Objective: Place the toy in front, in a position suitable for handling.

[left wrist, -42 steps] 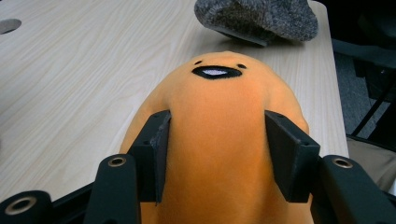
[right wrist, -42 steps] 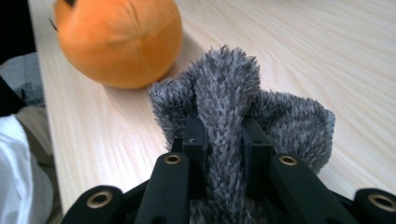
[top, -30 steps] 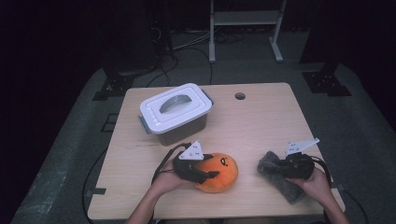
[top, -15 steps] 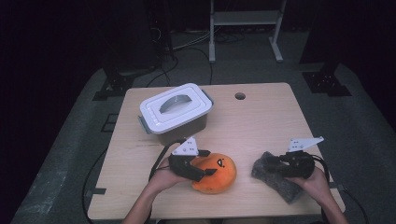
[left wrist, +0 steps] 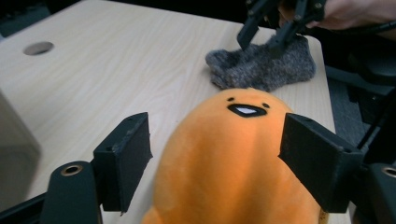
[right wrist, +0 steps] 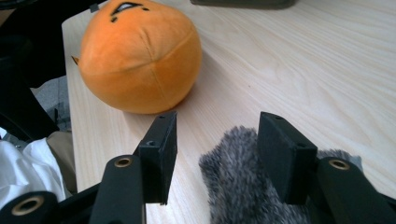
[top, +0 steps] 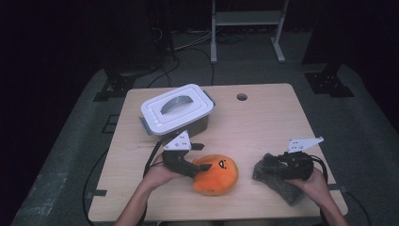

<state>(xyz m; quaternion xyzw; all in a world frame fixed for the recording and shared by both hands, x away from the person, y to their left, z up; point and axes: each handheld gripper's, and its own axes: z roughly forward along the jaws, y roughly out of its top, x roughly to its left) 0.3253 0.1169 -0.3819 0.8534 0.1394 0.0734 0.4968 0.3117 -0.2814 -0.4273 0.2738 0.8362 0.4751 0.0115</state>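
Left claw (top: 200, 157) newly higher over pale wood table (top: 263, 122), dark room.

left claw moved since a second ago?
Yes. In the high view the left claw has backed off the orange plush toward the table's left edge, jaws just opening, plush between them unpressed.

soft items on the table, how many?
2: orange plush near the front edge, between the left gripper's jaws; grey fuzzy cloth at front right, under the right gripper.

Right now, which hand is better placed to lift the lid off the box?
Left. The left gripper sits just in front of the lidded box, jaws open; the right gripper is farther off, over the grey sock.
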